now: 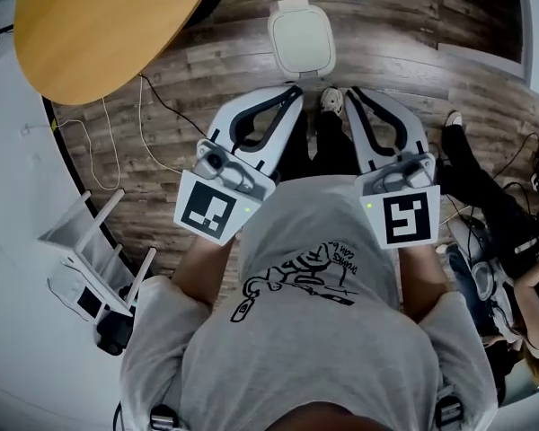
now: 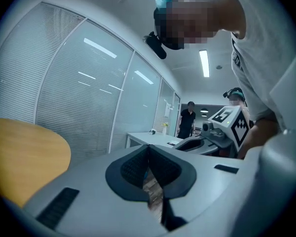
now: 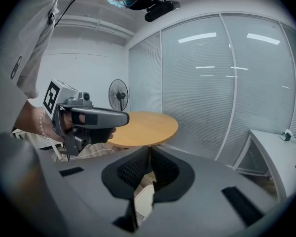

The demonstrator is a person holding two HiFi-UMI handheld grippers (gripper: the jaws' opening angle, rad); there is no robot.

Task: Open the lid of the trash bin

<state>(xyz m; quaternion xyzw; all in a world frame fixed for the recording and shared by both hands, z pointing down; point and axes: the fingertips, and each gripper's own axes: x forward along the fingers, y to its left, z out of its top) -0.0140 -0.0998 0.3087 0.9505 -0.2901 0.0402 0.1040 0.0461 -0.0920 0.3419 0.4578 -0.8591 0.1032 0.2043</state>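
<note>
"Watching those grippers, is either one holding anything?"
"No. The left gripper [image 1: 293, 92] has its jaws pressed together on nothing, and the right gripper [image 1: 351, 94] likewise."
"And the trash bin?"
"The white trash bin [image 1: 301, 39] stands on the wooden floor [image 1: 207, 61] ahead of both tips, untouched, lid down, near the round table [image 1: 108, 25]."

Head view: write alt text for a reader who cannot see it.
Seen from above, a person holds a left gripper and a right gripper, both shut and empty, pointing at a closed white trash bin on the wood floor. A round wooden table sits at upper left.
</note>
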